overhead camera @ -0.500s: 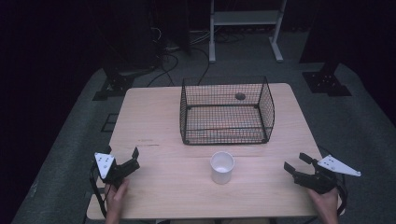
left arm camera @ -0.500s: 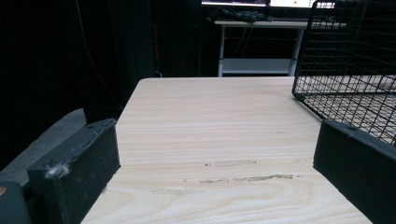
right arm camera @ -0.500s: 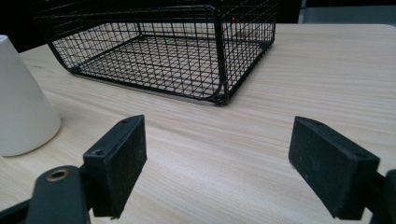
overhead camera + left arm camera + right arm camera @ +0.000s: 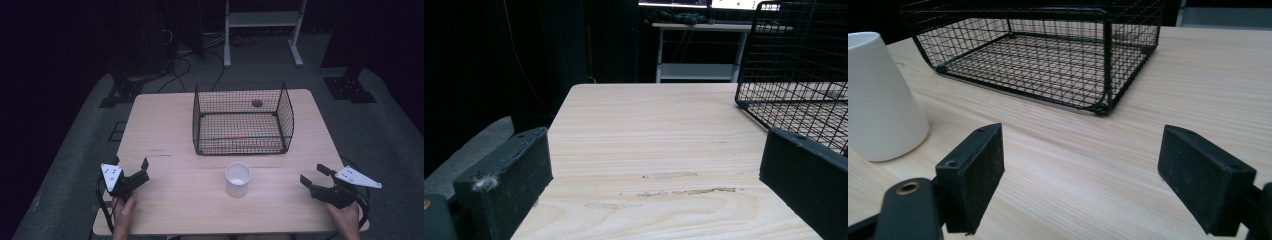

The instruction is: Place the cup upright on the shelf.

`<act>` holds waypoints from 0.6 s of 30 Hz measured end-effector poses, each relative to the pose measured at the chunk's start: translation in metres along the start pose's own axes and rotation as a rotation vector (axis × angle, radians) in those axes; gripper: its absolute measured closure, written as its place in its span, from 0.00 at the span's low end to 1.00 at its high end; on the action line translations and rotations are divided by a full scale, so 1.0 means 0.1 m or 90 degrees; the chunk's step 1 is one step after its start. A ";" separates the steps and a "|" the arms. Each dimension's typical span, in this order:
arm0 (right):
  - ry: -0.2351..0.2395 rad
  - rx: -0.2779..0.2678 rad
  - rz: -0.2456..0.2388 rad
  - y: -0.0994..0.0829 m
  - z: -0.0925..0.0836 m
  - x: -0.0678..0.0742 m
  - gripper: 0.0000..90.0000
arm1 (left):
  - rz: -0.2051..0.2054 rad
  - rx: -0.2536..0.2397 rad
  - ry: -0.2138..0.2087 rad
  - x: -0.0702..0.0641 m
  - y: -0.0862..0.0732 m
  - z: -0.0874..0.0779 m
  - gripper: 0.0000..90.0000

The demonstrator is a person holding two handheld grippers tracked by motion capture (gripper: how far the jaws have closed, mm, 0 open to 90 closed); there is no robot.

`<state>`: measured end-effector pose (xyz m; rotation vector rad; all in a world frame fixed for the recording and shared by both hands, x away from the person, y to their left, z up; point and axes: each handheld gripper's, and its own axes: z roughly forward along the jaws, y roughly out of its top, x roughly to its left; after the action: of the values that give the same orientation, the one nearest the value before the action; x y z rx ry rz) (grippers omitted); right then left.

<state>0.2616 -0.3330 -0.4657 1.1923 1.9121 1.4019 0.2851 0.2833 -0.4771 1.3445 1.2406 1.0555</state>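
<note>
A white cup (image 4: 237, 179) stands upright on the wooden table (image 4: 165, 125), just in front of a black wire basket (image 4: 242, 120). My left gripper (image 4: 131, 167) rests near the table's front left corner, open, nothing between its jaws. My right gripper (image 4: 315, 176) sits near the front right edge, open and empty, aimed toward the cup and basket. In the right gripper view the cup (image 4: 878, 95) is at the left and the basket (image 4: 1038, 55) lies ahead. The left gripper view shows the basket's corner (image 4: 796, 70) at the right and bare table (image 4: 649, 130) ahead.
A small dark object (image 4: 257, 103) shows through the basket's far side. A white shelf frame (image 4: 262, 27) stands on the floor beyond the table. Dark stands (image 4: 350, 87) and cables lie on the grey floor around it.
</note>
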 end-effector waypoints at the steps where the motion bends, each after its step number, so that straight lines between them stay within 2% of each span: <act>1: 0.003 -0.001 -0.003 0.01 0.00 0.02 0.20 | 0.000 0.000 0.000 0.00 0.00 0.00 0.00; 11: 0.015 0.020 -0.026 0.07 0.08 0.20 0.19 | -0.001 0.001 0.003 0.00 0.00 0.00 0.00; 18: 0.017 0.023 -0.038 0.12 0.09 0.24 0.19 | -0.001 0.001 0.005 0.00 0.00 0.00 0.00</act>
<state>0.2606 -0.3064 -0.4550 1.1296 1.9822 1.3646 0.2848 0.2832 -0.4770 1.3422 1.2479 1.0594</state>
